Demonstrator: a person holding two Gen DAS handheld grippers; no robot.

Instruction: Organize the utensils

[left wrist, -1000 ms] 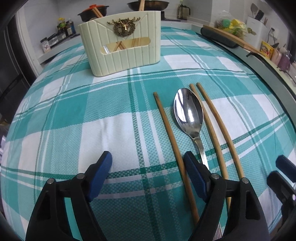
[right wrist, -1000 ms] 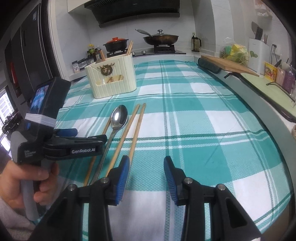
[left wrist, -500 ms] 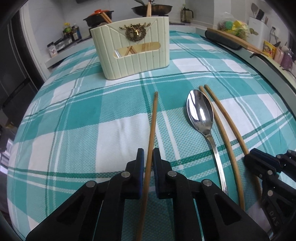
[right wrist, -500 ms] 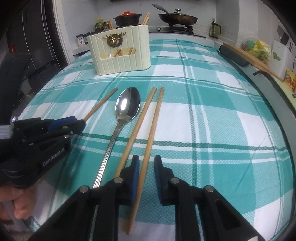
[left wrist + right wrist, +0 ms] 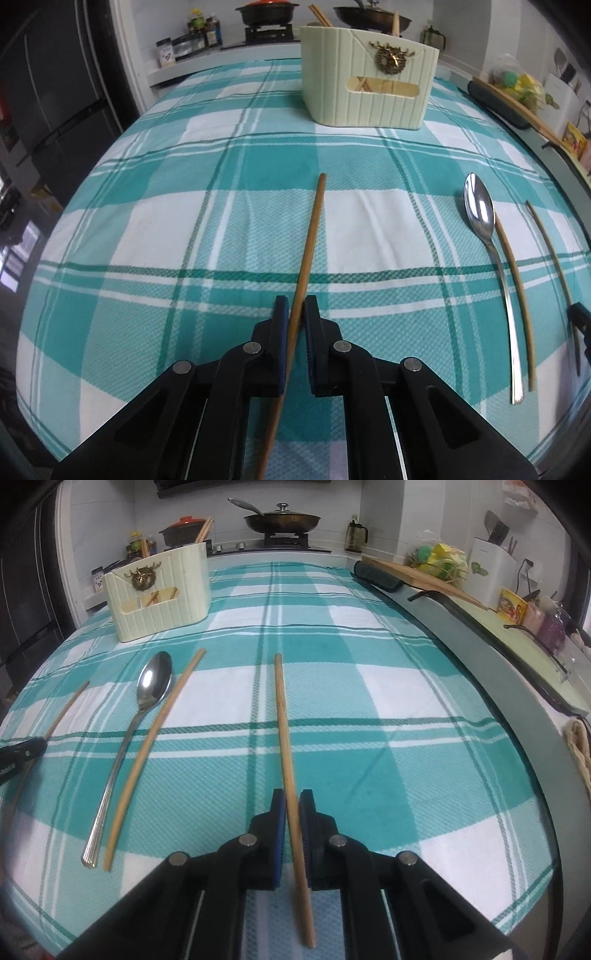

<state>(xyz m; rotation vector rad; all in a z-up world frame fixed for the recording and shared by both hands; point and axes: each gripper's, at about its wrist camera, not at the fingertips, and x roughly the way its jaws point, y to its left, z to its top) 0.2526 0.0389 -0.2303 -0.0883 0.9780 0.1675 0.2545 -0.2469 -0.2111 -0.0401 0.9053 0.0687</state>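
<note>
Both views show a teal plaid tablecloth [image 5: 147, 229]. My left gripper [image 5: 295, 314] is shut on a wooden chopstick [image 5: 314, 229] that points toward the cream utensil holder [image 5: 369, 92]. A steel spoon [image 5: 480, 210] and a loose chopstick [image 5: 513, 280] lie to its right. In the right wrist view my right gripper [image 5: 291, 805] is shut on a second chopstick [image 5: 282, 709]. To its left lie the loose chopstick [image 5: 159, 723] and the spoon [image 5: 153, 683]. The left gripper's tip [image 5: 18, 757] shows at the edge. The holder [image 5: 159, 590] stands at the far left with chopsticks inside.
A stove with a pan [image 5: 282, 518] and a red-lidded pot [image 5: 184, 528] runs along the back. A wooden board [image 5: 424, 576] and a dark roll [image 5: 376, 578] lie along the right counter edge. A dark fridge [image 5: 55, 92] stands to the left.
Both grippers went from open to shut, each on a chopstick. The left one carried its chopstick leftward, away from the spoon. The right one drew its chopstick rightward, away from its neighbour.
</note>
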